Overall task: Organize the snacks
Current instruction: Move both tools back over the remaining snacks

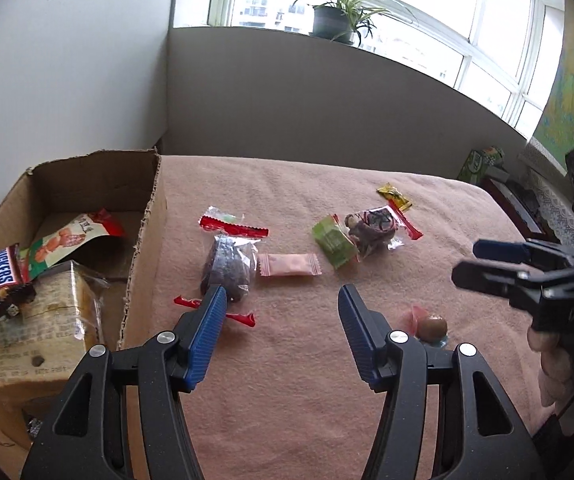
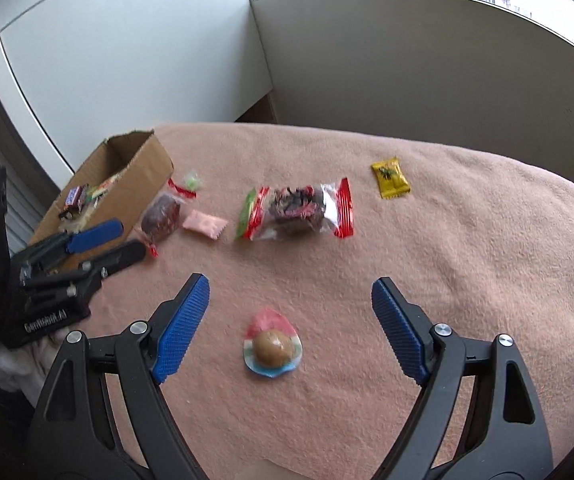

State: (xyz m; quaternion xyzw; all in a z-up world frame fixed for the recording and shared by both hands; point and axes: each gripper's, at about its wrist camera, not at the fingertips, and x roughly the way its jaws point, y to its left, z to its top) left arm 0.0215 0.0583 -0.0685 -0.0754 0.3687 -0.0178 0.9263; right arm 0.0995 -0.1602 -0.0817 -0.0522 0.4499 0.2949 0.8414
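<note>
Snacks lie on a pink blanket (image 1: 287,360). A dark cake in a clear red-ended wrapper (image 1: 229,266) sits just ahead of my left gripper's left finger. Beside it lie a pink packet (image 1: 289,265), a green packet (image 1: 333,242), a second dark cake (image 1: 371,224) and a yellow packet (image 1: 394,196). My left gripper (image 1: 281,294) is open and empty. My right gripper (image 2: 290,286) is open and empty, with a round brown candy on a coloured wrapper (image 2: 272,347) between its fingers. The cardboard box (image 1: 143,220) at left holds a Snickers bar (image 1: 5,272) and other packets.
The box (image 2: 139,168) stands at the blanket's left edge, against a white wall. A grey panel runs behind the blanket, with a potted plant (image 1: 333,20) on the sill above. Boxes and clutter (image 1: 483,164) lie off the far right edge.
</note>
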